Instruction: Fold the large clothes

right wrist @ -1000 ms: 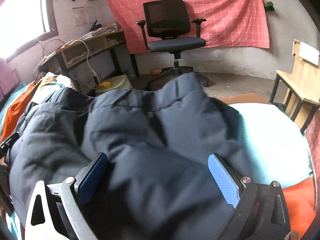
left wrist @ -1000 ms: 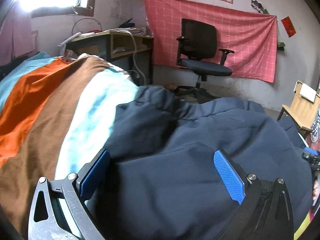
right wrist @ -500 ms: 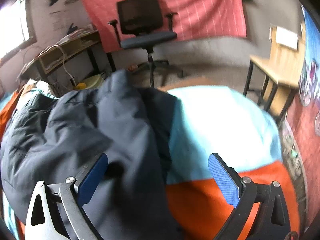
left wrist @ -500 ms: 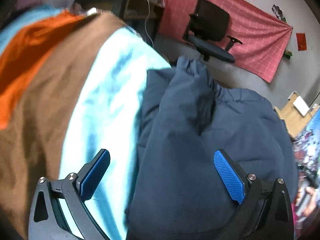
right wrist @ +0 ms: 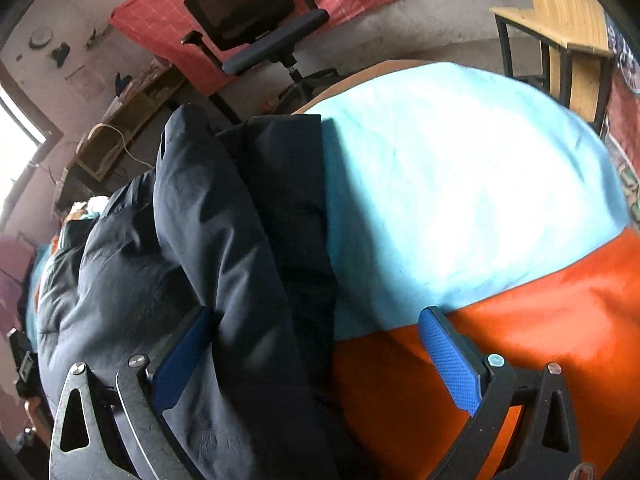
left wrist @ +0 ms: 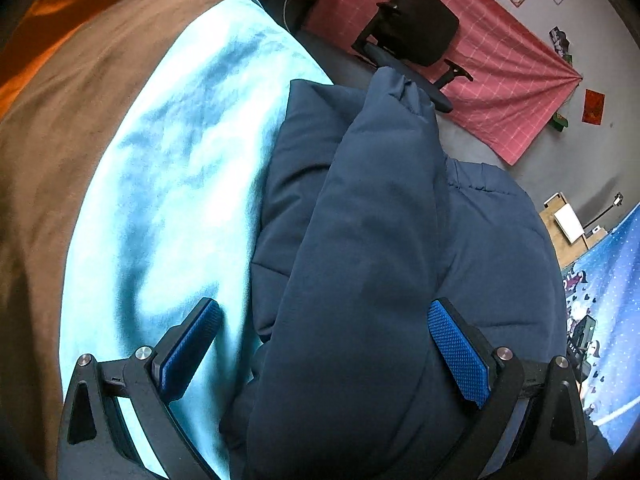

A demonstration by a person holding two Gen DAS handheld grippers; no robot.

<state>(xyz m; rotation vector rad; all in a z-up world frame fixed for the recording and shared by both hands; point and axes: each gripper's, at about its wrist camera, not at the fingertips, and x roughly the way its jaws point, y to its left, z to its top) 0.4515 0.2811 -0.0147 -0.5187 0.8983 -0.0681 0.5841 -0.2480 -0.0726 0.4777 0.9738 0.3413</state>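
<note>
The left gripper [left wrist: 320, 356] stands wide open, its blue textured pads [left wrist: 458, 354] far apart and closed on nothing; a raised fold of the dark navy padded jacket [left wrist: 360, 240] runs up between the fingers, and whether the right-hand pad brushes the fabric is hard to judge from this angle. The right gripper [right wrist: 316, 360] is spread just as wide and grips nothing; a long puffy ridge of the jacket [right wrist: 224, 248] lies against its left pad [right wrist: 180, 360], while its other pad hangs over bare bedding. The jacket rests bunched on the striped bed cover of pale turquoise, orange and brown cloth [left wrist: 172, 168], reaching the cover's far edge, with open turquoise to either side of it. Beyond that edge stand a black mesh office chair [right wrist: 248, 12] and a pink checked cloth [left wrist: 500, 76] pinned on the wall.
</note>
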